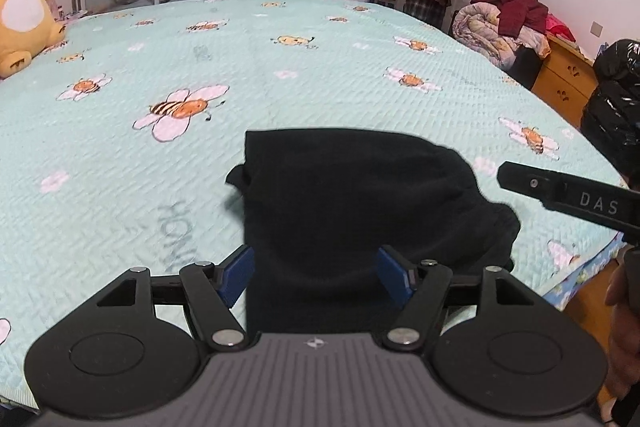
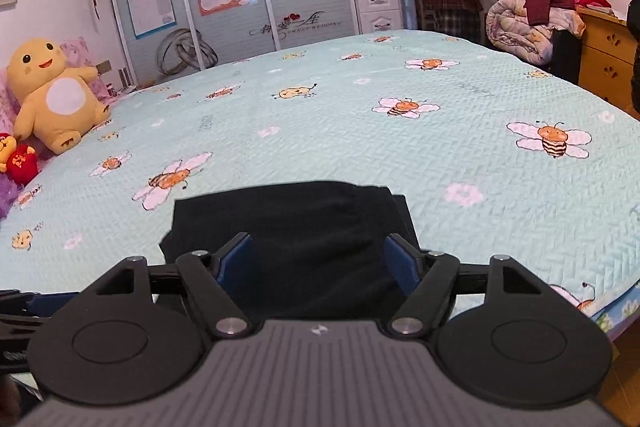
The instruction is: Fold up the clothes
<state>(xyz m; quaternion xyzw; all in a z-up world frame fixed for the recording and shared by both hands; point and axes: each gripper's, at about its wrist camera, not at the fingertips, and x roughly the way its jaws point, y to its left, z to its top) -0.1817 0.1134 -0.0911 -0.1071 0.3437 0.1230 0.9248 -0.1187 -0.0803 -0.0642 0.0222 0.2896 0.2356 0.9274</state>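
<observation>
My left gripper (image 1: 315,277) was matt black plastic with blue ribbed pads (image 1: 239,277) and shiny metal pivots. At twelve o'clock lay a soft, matt black garment (image 1: 360,195) on the quilted cloth bedspread (image 1: 320,75).

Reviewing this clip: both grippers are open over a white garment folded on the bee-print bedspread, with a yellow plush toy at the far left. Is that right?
Not quite: the garment is black, not white, as both wrist views show. The rest holds: left gripper and right gripper are open above it on the bee-print bedspread, with the yellow plush toy at the far left.
</observation>
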